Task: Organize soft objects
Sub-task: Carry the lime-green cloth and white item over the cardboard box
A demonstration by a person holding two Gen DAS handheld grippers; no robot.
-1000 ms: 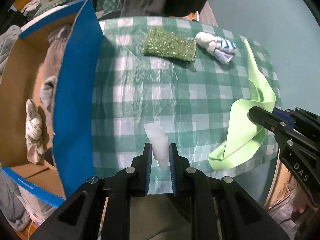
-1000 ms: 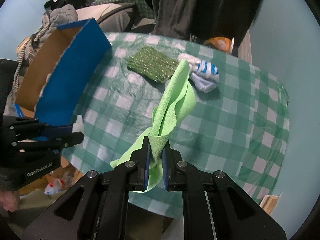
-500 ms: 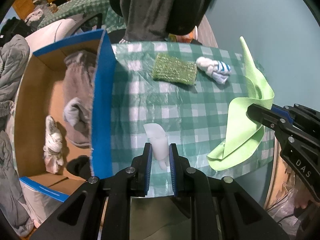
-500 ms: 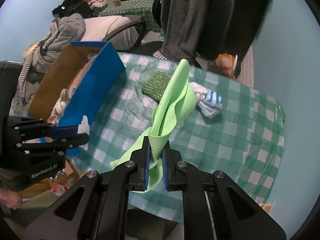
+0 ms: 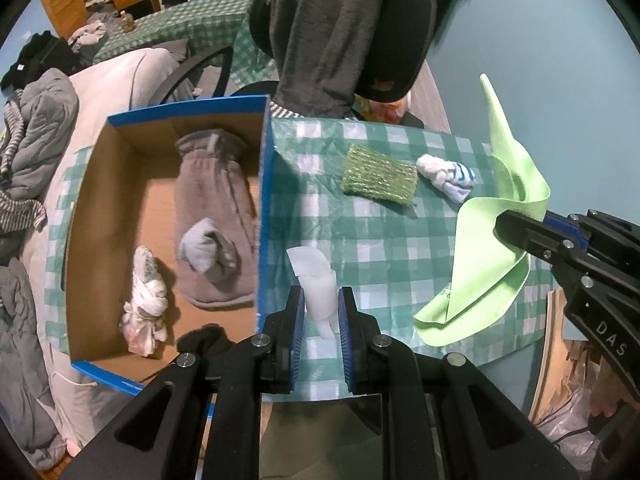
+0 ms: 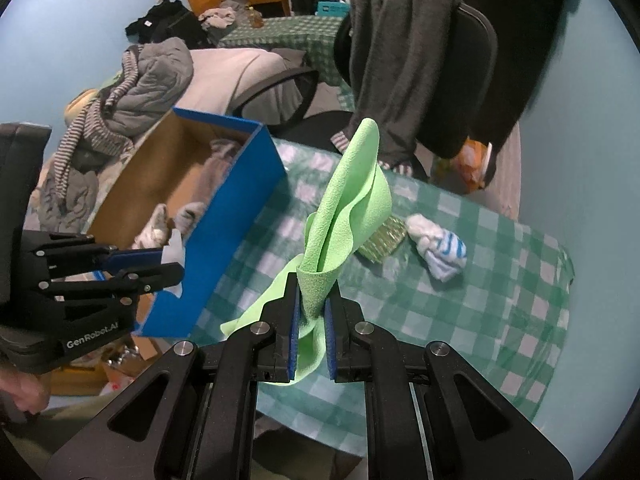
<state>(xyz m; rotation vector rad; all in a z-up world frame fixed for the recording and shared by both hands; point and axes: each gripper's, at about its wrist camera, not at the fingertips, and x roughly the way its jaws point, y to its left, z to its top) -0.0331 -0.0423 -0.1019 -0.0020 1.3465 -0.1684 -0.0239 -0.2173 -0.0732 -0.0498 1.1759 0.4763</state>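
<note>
My left gripper (image 5: 321,312) is shut on a small white soft piece (image 5: 316,280), held in the air beside the blue cardboard box (image 5: 265,184); it also shows in the right wrist view (image 6: 176,258). My right gripper (image 6: 311,316) is shut on a light green cloth (image 6: 348,204), lifted above the checked table (image 6: 480,320); the cloth hangs at the right in the left wrist view (image 5: 484,264). A green scouring pad (image 5: 378,178) and a white and blue striped sock bundle (image 5: 448,176) lie on the table.
The box holds a grey mitten-like item (image 5: 216,208), a grey sock (image 5: 204,248) and a whitish knotted rag (image 5: 146,296). A chair draped with dark clothing (image 5: 332,40) stands behind the table. Piled clothes (image 5: 36,152) lie at the left.
Both grippers have risen and pulled back with their loads; the table and box look smaller and more of the box's inside shows. The green cloth has lifted off the table.
</note>
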